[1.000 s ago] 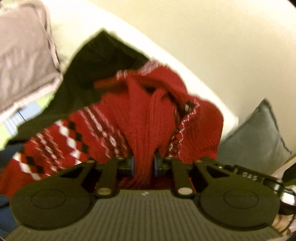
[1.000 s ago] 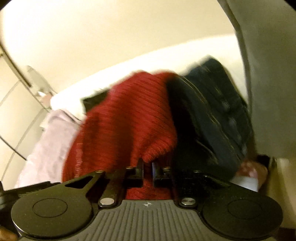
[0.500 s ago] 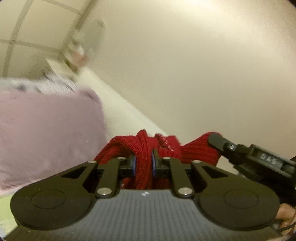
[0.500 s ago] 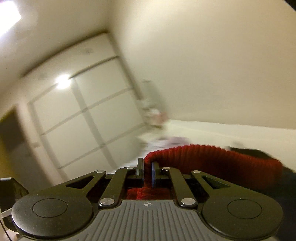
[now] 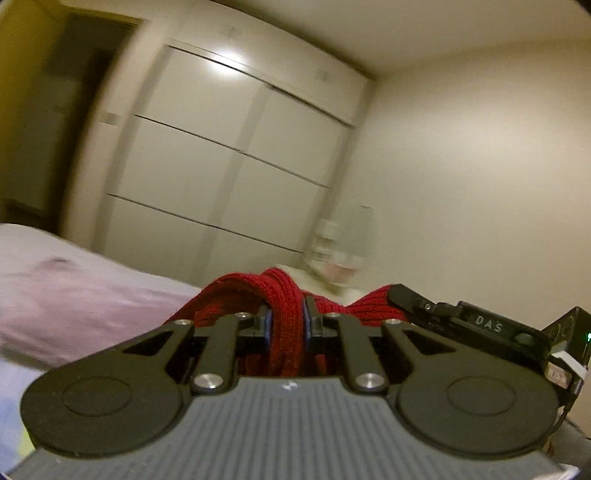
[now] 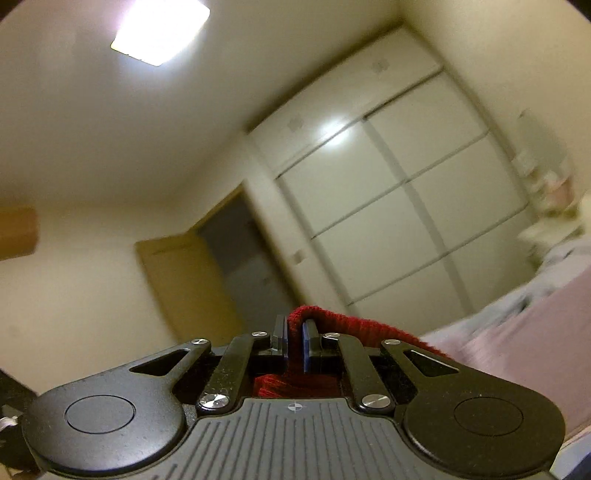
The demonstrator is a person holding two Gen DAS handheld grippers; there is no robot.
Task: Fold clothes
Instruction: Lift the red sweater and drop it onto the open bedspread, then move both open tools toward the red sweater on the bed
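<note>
Red sweater in both grippers

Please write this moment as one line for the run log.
left gripper: jaws opening, red sweater between pads | right gripper: shut on red sweater | wardrobe ahead

White raised letters "DAS" readable on black body of right gripper, seen at right edge of left wrist view. Small label below it too blurred to read. No other legible text in either view.

Dim, motion-blurred fisheye views; ceiling light glares overhead
</note>
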